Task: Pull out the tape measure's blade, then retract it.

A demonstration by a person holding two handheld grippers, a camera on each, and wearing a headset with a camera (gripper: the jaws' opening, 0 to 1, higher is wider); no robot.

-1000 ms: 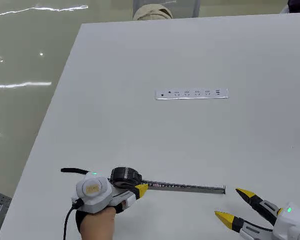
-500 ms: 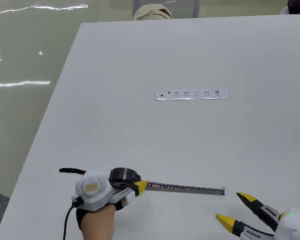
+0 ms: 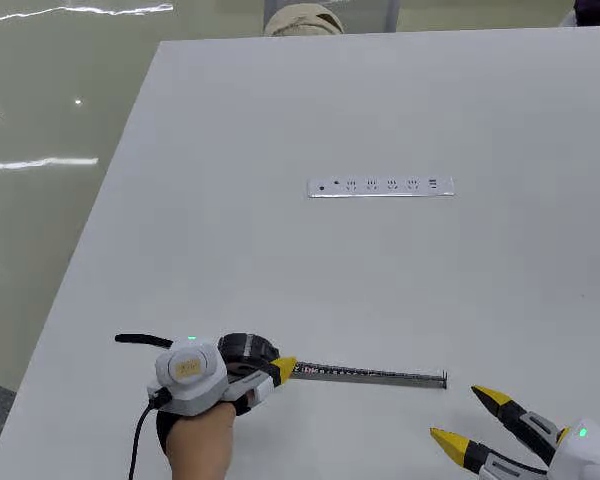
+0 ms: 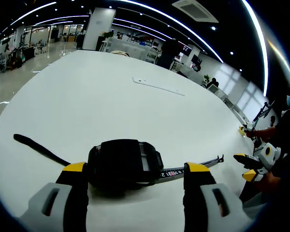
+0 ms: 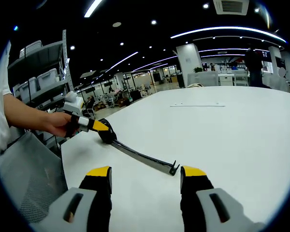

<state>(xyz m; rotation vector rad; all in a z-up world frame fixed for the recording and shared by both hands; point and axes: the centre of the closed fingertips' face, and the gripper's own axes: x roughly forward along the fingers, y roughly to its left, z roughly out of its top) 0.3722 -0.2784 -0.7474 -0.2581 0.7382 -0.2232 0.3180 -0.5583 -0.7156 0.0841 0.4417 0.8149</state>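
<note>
White worktop (image 3: pixel 380 100), tape measure (image 3: pixel 248 352) near the front-left edge, blade (image 3: pixel 370 376) out toward the wide-open right gripper (image 3: pixel 455 411); left gripper (image 4: pixel 136 168) straddles the case (image 4: pixel 123 162), can't tell if it's clamping. I'd pin the case and feed the blade home slowly. Versus a second ago, right gripper's just a hair lower.

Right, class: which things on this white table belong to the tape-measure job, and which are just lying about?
Job: black tape measure case, its extended metal blade, left gripper, right gripper.
Lying about: flat white power strip.
</note>
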